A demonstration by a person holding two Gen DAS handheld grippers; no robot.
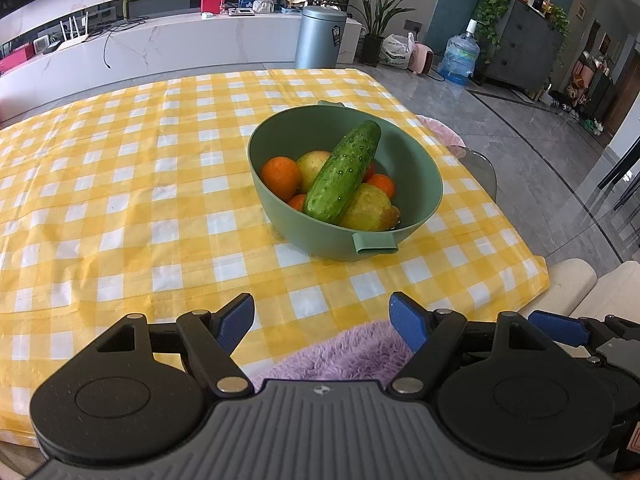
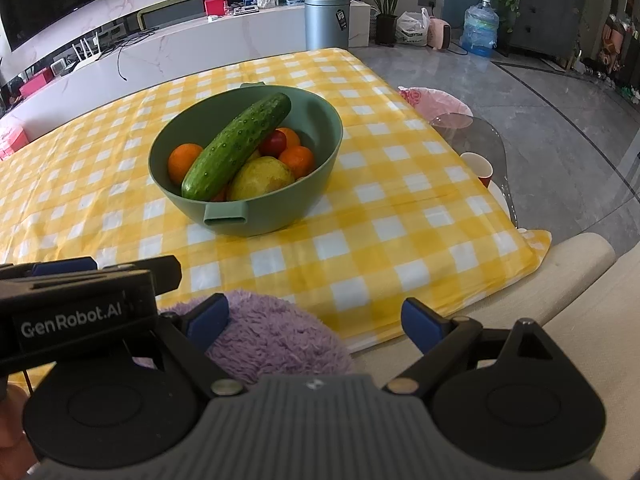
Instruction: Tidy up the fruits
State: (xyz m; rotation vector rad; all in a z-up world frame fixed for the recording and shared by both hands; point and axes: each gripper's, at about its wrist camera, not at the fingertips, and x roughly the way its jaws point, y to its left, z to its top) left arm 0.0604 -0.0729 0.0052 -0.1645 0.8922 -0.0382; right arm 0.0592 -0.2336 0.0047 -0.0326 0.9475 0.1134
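- Fingers of the left hand-held gripper (image 1: 322,322) stand wide apart with nothing between them, low at the near edge of the table (image 1: 120,208), well short of the bowl (image 1: 416,216).
- Purple fluffy fabric (image 1: 340,354) lies under the gap between those fingers, nearer than the bowl.
- Green bowl with a slotted handle sits on the yellow checked tablecloth (image 2: 380,216), toward the table's right side.
- Cucumber (image 1: 344,172) leans across the bowl, its far end resting up by the rim, on top of the other produce.
- An orange (image 1: 281,178) lies left of the cucumber inside the bowl; a yellow-green pear-like fruit (image 2: 260,178) lies right of it, with more oranges (image 2: 297,160) and a small red fruit (image 2: 274,143) behind.
- Right hand-held gripper (image 2: 316,320) is also spread open and empty, near the table's front edge, apart from the bowl.
- A paper cup (image 2: 478,168) stands to the right of the bowl, past the tablecloth's edge.
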